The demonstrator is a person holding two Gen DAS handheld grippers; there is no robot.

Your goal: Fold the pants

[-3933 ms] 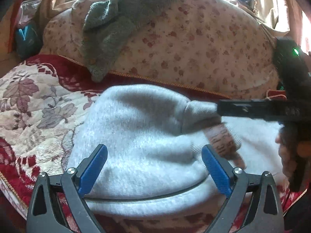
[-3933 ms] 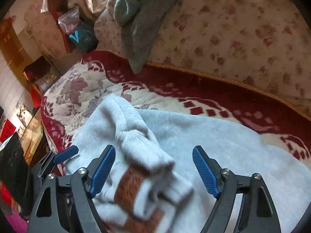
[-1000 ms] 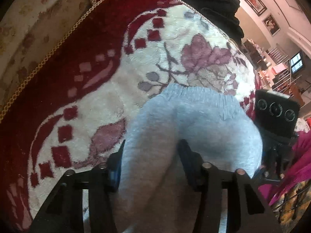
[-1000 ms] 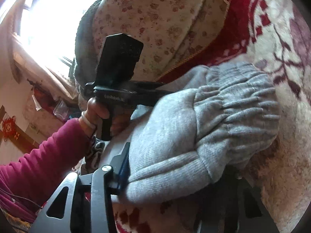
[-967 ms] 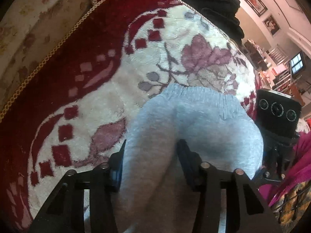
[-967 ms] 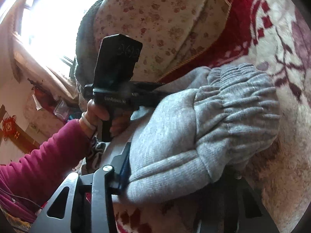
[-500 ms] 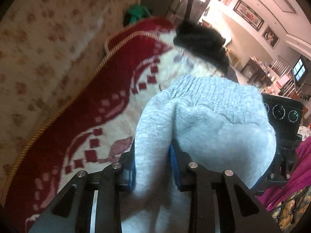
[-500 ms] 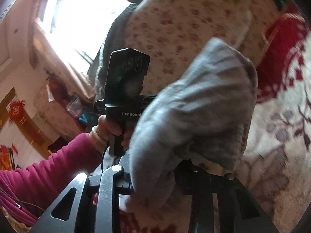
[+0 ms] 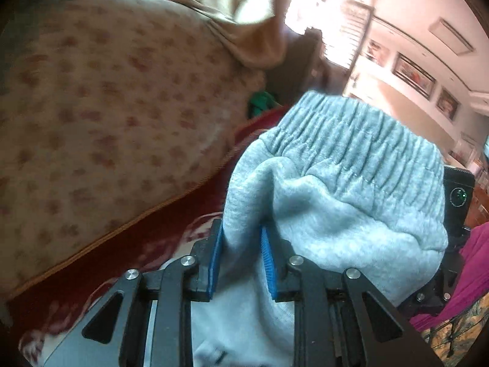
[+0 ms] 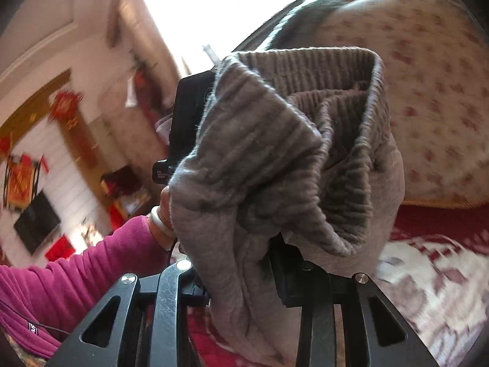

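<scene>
The grey sweatpants [image 9: 351,183] are held up off the sofa by their ribbed elastic waistband. My left gripper [image 9: 241,260] is shut on a bunch of the waistband's left end, its blue pads pressing the fabric. My right gripper [image 10: 241,275] is shut on the other end of the waistband [image 10: 275,159], which folds over and hides the fingertips. The right gripper's body [image 9: 458,202] shows behind the pants in the left wrist view. The left gripper's body [image 10: 186,128] shows behind the pants in the right wrist view.
A floral sofa back cushion [image 9: 107,107] rises behind. A red and cream patterned blanket [image 10: 428,275] covers the seat below. The person's magenta sleeve [image 10: 76,269] is at the left. A green item [image 9: 259,102] lies at the sofa's far end.
Both grippers have lifted the waistband up off the blanket and tilted toward the sofa back. The pants now hang from the two grips.
</scene>
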